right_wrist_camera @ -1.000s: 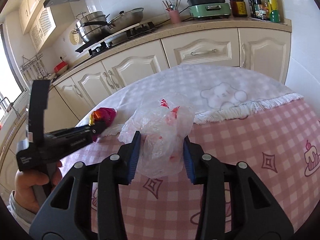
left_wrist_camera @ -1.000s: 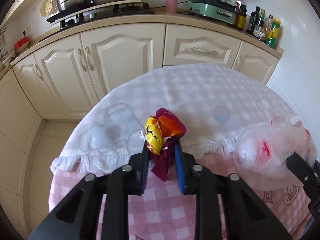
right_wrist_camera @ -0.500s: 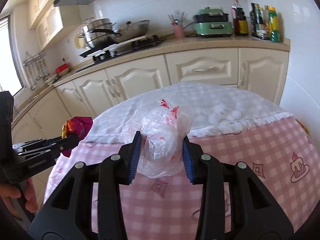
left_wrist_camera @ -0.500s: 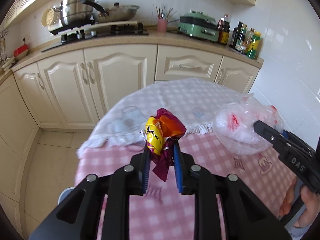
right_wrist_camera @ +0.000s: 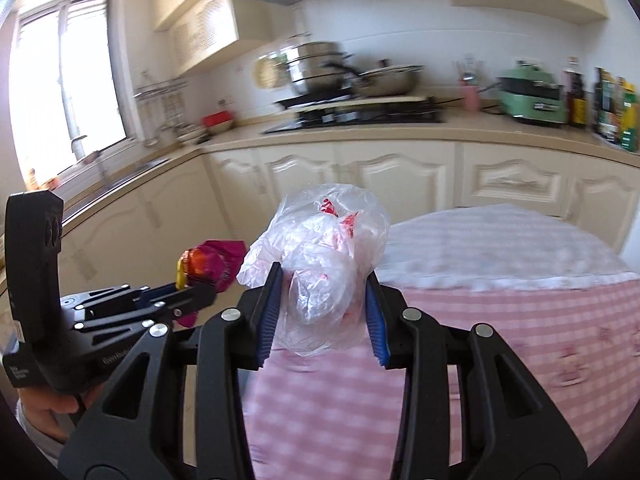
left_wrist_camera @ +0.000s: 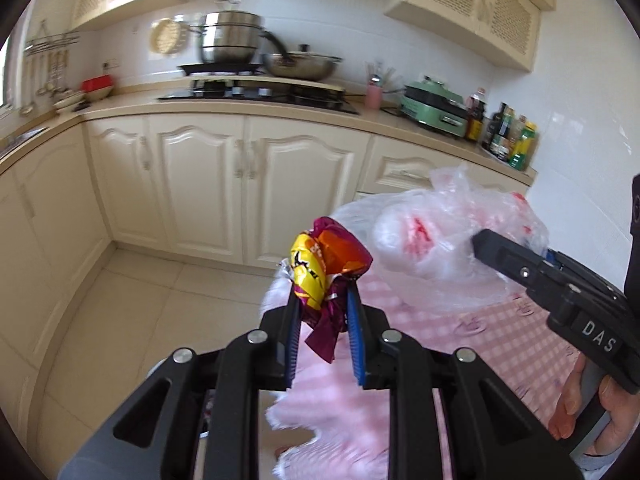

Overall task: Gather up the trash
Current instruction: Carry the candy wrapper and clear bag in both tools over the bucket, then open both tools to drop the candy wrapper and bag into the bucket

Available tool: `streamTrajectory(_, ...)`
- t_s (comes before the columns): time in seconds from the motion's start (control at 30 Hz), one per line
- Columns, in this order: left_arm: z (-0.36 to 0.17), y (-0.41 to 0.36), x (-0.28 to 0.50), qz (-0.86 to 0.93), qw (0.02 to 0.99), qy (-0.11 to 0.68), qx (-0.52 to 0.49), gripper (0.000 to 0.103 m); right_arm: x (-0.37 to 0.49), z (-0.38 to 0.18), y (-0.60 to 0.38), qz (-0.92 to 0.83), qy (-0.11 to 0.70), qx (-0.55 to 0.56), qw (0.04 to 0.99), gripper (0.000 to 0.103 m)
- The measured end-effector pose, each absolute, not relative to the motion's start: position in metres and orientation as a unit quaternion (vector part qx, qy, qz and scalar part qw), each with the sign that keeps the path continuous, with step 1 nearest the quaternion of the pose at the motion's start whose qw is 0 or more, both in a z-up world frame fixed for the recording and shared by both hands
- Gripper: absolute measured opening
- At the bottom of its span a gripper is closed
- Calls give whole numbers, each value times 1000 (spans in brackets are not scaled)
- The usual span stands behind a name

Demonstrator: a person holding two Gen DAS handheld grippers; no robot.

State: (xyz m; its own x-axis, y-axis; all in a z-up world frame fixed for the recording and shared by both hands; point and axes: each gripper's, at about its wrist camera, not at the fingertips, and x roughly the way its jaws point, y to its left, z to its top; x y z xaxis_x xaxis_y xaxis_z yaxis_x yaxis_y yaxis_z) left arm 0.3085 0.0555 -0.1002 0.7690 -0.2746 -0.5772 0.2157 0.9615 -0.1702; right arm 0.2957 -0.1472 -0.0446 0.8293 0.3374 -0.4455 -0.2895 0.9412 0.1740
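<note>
Left gripper (left_wrist_camera: 323, 312) is clamping a crinkly snack wrapper (left_wrist_camera: 326, 264); right gripper (right_wrist_camera: 323, 308) is pinching a limp plastic bag (right_wrist_camera: 326, 256). Both are looking light and slippery, so bunched middles are gripping best.

Foil, film and cloth
Glossy crinkled foil wrapper (left_wrist_camera: 326, 268); thin clear crumpled plastic bag (right_wrist_camera: 328, 264); soft matt pink checked tablecloth (right_wrist_camera: 500, 344).

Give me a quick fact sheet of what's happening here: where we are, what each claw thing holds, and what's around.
place: home kitchen
left gripper: shut on a crumpled snack wrapper, yellow, orange and maroon
right gripper: shut on a scrunched clear plastic bag with red print
height: both items held up off the table
table: pink checked cloth with a white cloth on top
counter: stove with pots, green appliance, bottles
</note>
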Motion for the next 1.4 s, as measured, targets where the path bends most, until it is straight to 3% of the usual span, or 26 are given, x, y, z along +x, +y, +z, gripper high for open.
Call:
streamTrajectory(0.3,-160,178,290,-54,931,345,-108,20,308,-91,-7,252,306,20,918,38)
streamTrajectory(0.6,-295,261,312,6,880,438,-185,20,355,-211,84,256,409,-6,876,38)
streamTrajectory(0.9,-411,284,360,13,824,507,-252,20,408,-335,100,214,505,-8,836,38)
streamTrajectory(1.23,-466,288,399,-2,812,510,-282,22,445,-401,93,174,538,16,825,38)
streamTrajectory(1.27,-469,291,401,-5,813,506,-289,24,446,-405,93,171,540,20,824,38)
streamTrajectory(1.37,-477,296,405,-2,804,508,-310,56,454,-417,96,166,547,29,820,38)
streamTrajectory(1.4,-478,298,403,4,804,504,-316,58,452,-418,98,164,548,29,820,38)
